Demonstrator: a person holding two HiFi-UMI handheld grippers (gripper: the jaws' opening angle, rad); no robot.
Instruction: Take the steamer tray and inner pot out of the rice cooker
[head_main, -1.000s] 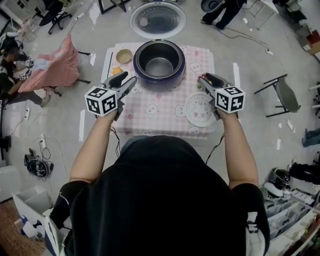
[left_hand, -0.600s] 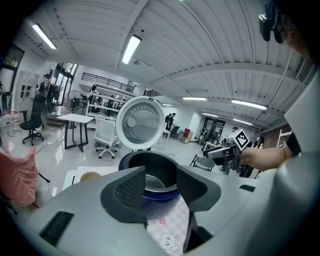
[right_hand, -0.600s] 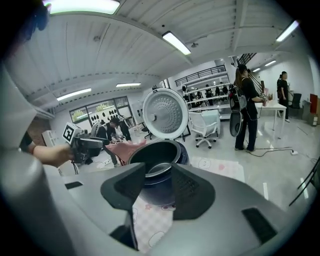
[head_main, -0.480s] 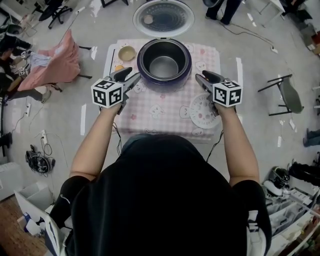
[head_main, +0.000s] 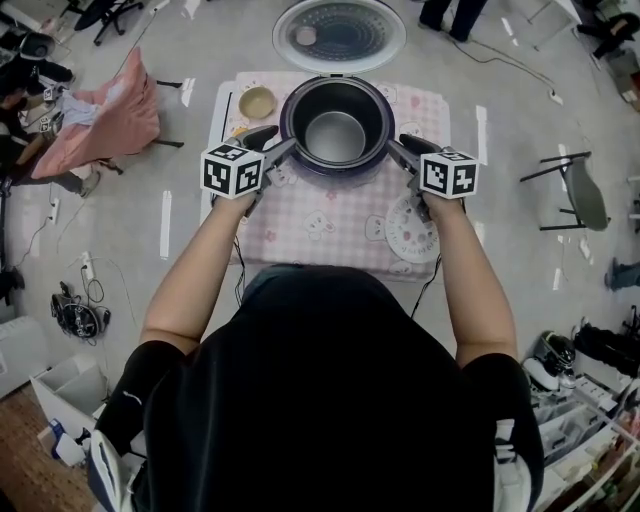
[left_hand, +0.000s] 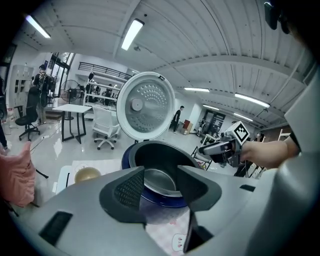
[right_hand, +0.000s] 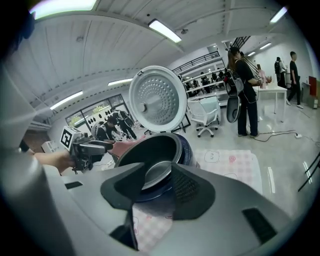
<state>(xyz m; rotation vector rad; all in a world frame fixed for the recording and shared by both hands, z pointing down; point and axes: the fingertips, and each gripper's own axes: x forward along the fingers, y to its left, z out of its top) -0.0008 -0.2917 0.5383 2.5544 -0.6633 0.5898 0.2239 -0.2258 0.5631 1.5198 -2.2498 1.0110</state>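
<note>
While the inner pot (head_main: 335, 135) sits down in the open rice cooker (head_main: 335, 170) on the surface (head_main: 320, 215), the left gripper (head_main: 282, 147) and right gripper (head_main: 396, 148) flank its rim, fingers (left_hand: 131, 189) spread, grasping nothing. I judge this the reach for the pot. Next, each must pinch its lip, then lift level.

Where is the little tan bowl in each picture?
Head view: bowl upper left, just left of the rice cooker.
Left gripper view: low left, beside the cooker.
Right gripper view: not in it.
Shared landmark: the cooker's raised round lid, in all three.
</note>
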